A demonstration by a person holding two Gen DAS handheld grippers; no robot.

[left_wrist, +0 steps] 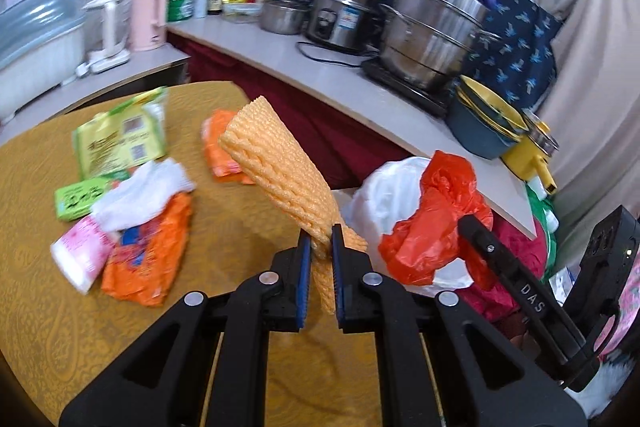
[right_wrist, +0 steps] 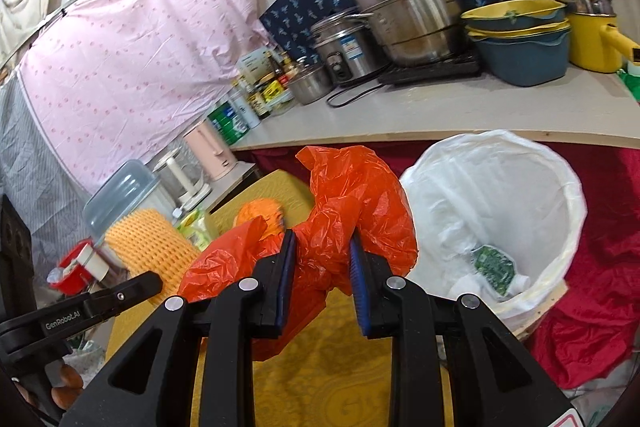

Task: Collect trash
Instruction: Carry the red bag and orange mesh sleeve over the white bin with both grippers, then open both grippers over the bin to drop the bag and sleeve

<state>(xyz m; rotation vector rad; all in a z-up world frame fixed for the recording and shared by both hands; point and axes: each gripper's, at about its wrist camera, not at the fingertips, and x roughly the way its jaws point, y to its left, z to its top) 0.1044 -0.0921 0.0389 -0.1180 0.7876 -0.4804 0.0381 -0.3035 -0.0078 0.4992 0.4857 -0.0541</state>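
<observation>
My left gripper [left_wrist: 321, 239] is clamped tight on an orange foam fruit net [left_wrist: 276, 163], jaws nearly together, the net pinched at its lower end and sticking up and left above the table; in the right wrist view the same net shows at the left, past my other tool. My right gripper [right_wrist: 322, 251] is closed on a crumpled red-orange plastic bag [right_wrist: 352, 203], jaws narrow with the bag bunched between the pads, part of it hanging below them. The bag is held just left of the white-lined trash bin [right_wrist: 556, 187], not over its mouth as far as I can tell. Inside the bin I see a green wrapper [right_wrist: 494, 265] and some white scraps. The bin stands off the table's edge, in front of dark red cloth. More trash lies on the yellow patterned table [left_wrist: 48, 299]: a green packet [left_wrist: 120, 139], a small green box [left_wrist: 78, 199], a white crumpled tissue [left_wrist: 148, 195], an orange wrapper [left_wrist: 150, 259], a pink-and-white packet [left_wrist: 82, 255] and another orange wrapper [left_wrist: 218, 147] behind the net. These look blurred in the left view. On the counter behind are a steel steamer pot [left_wrist: 436, 31], a rice cooker [left_wrist: 340, 15], stacked blue-and-yellow basins [left_wrist: 484, 123], and a pink kettle [left_wrist: 150, 15].
</observation>
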